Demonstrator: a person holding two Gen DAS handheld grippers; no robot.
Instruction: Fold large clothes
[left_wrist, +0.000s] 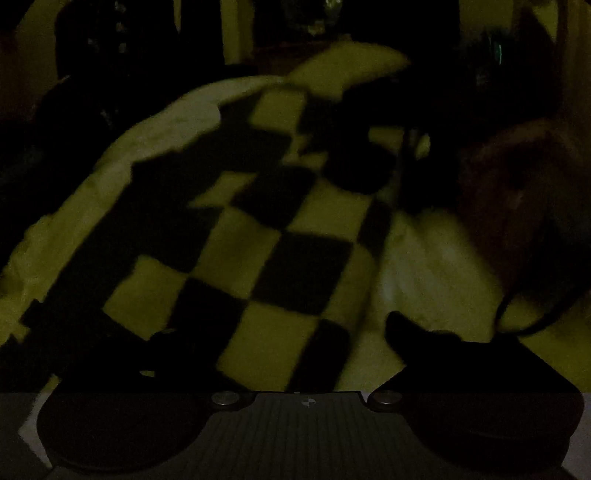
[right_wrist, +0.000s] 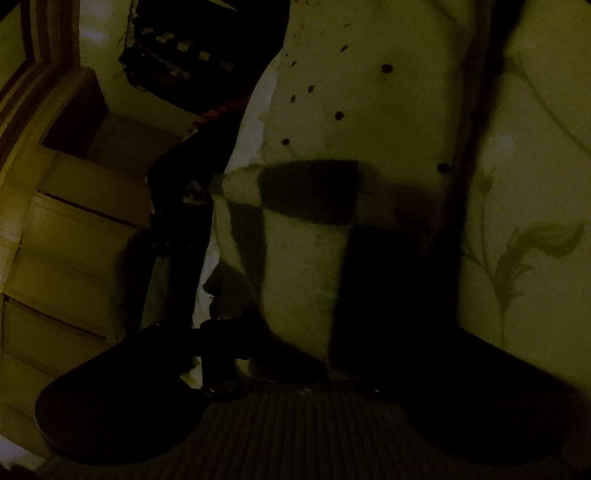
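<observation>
The room is very dark. A large checkered cloth (left_wrist: 236, 236) with dark and pale squares fills the left wrist view, spread over a pale surface. My left gripper (left_wrist: 280, 332) sits at its near edge; the two dark fingers stand wide apart with cloth between them, and whether they grip it is unclear. In the right wrist view the same checkered cloth (right_wrist: 306, 258) lies over and between the fingers of my right gripper (right_wrist: 295, 332); the fingertips are lost in shadow. The other gripper shows as a dark shape (left_wrist: 369, 162) at the cloth's far side.
A pale dotted sheet (right_wrist: 351, 92) and a leaf-patterned cover (right_wrist: 524, 258) lie under the cloth. Wooden drawers or steps (right_wrist: 66, 229) stand at the left. A dark reddish object (left_wrist: 517, 192) sits right of the cloth. Dark furniture lines the back.
</observation>
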